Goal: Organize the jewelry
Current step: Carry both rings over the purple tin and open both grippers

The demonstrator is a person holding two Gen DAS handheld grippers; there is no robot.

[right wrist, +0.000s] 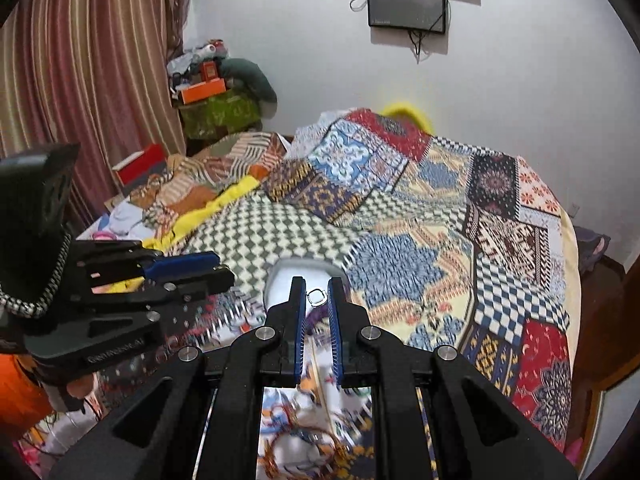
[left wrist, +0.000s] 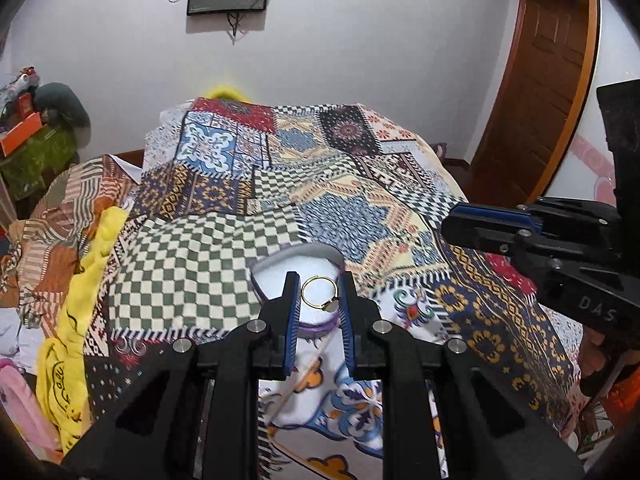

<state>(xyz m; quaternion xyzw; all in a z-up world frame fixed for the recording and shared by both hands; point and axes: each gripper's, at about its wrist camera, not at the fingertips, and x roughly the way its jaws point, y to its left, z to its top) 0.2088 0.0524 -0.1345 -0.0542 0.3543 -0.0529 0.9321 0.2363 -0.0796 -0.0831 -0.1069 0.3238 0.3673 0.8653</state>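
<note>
- Two hand-held grippers hang over the bed, and each one pinches a ring.
- Left hand-held gripper [left wrist: 319,300] holds a thin gold ring [left wrist: 320,293] with a small flat disc. The hoop stands up between the blue pads and faces the camera.
- Right hand-held gripper [right wrist: 318,298] is squeezed almost shut on a small silver ring [right wrist: 317,296].
- Straight ahead and below both sits a grey heart-shaped box [left wrist: 301,257] with a white inside, on the patchwork blanket [left wrist: 208,256]. I think the rings go in there.
- Both hand-held grippers look about as near to it.
- White letters "DAS" show on the right one's black body; the rest is hidden.
</note>
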